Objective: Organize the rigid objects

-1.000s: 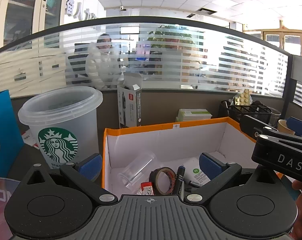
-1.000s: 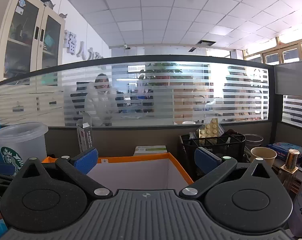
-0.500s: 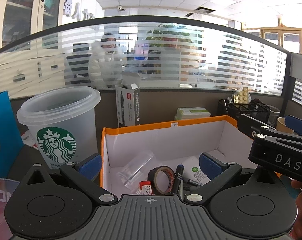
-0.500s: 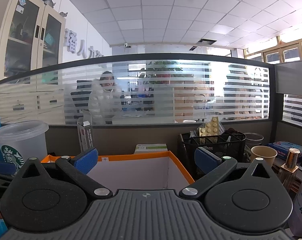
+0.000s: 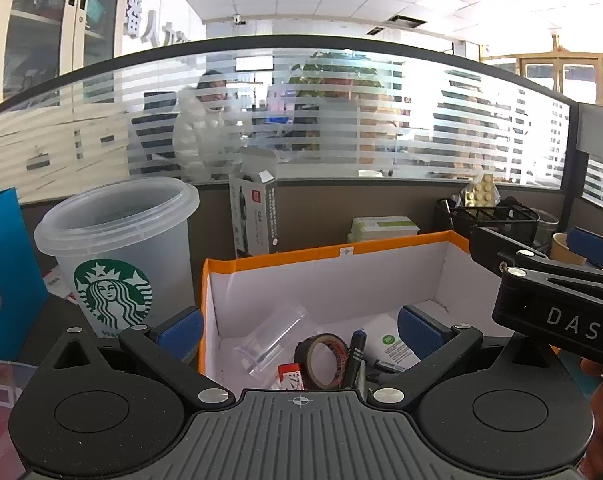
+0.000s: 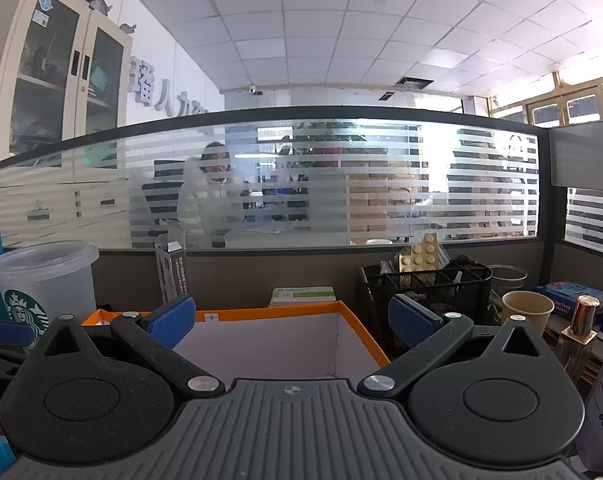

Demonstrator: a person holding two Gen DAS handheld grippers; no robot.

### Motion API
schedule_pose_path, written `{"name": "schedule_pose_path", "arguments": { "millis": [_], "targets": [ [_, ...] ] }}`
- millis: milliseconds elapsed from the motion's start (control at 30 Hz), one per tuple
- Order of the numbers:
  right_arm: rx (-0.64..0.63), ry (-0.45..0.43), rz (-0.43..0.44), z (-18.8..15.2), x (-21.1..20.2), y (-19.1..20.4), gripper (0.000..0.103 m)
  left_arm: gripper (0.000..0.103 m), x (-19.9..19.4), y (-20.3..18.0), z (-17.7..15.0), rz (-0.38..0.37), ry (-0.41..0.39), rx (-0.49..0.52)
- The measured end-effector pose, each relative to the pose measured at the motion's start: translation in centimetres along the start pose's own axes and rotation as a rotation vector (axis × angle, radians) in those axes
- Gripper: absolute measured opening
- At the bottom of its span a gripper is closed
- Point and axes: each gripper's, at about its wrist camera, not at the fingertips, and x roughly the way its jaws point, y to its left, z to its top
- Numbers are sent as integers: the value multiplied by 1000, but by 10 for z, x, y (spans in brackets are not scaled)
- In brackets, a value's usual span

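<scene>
Both grippers, left [image 5: 299, 330] and right [image 6: 291, 318], hover level over the orange-rimmed box [image 5: 341, 254], fingers spread wide, empty.

The orange-rimmed box [image 5: 381, 246] stands open-topped, with white inner walls. Inside, on its floor:

- A clear plastic cup [image 5: 271, 338] lies on its side at the left, mouth toward the near left corner.
- A roll of brown tape [image 5: 321, 358] stands on edge just right of the cup.
- A black marker [image 5: 355, 354] lies beside the tape, touching or nearly so.
- A small red-and-white item [image 5: 289, 376] sits at the near edge; its type cannot be determined.
- A white card with a green logo [image 5: 389, 344] lies flat at the right.
</scene>
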Motion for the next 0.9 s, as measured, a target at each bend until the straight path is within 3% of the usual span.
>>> {"name": "schedule_pose_path", "arguments": {
  "millis": [600,900],
  "targets": [
    [3,-20,7,3,-7,1,103,103,-1,-1,-1,-4,-6,6],
    [4,-23,10,4,-8,0,103,103,2,-7,-3,36,-7,45]
  ]
}}
